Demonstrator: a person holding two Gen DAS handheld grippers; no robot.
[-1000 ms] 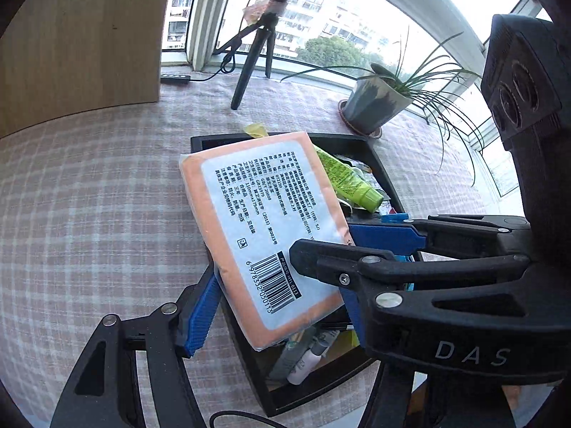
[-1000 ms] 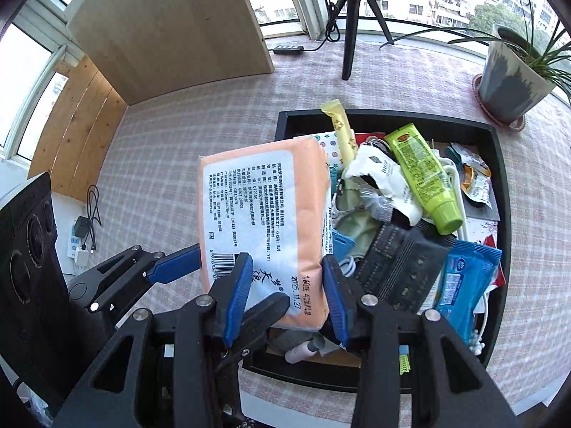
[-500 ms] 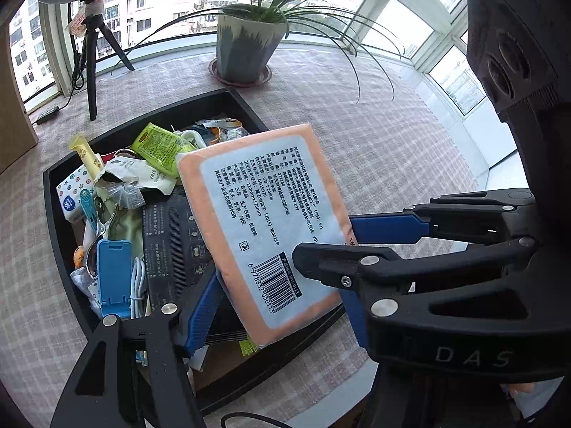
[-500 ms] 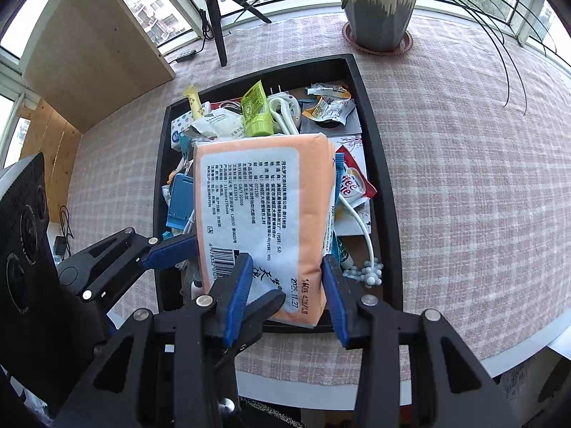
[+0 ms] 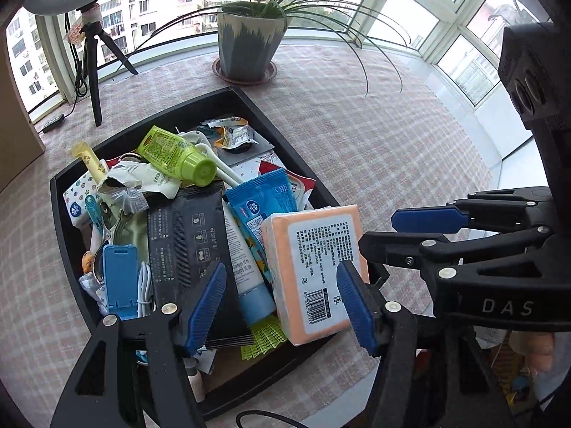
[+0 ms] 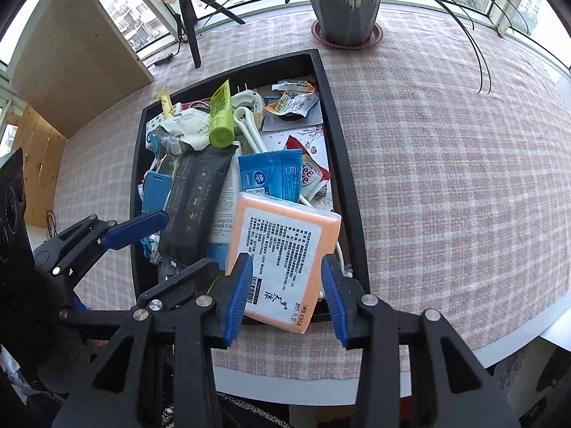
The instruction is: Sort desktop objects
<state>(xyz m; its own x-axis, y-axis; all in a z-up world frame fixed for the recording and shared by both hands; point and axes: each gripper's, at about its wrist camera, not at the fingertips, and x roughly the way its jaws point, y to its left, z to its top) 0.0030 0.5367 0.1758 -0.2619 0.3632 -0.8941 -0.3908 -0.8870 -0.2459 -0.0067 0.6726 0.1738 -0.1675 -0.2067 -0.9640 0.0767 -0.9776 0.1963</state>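
Tissue pack released, tools agape.

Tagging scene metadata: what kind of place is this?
Probably a home sunroom or enclosed balcony set up for recording: a table with a checked cloth, wraparound windows facing apartment blocks, a potted plant, and a ring-light tripod beside the cluttered black tray.
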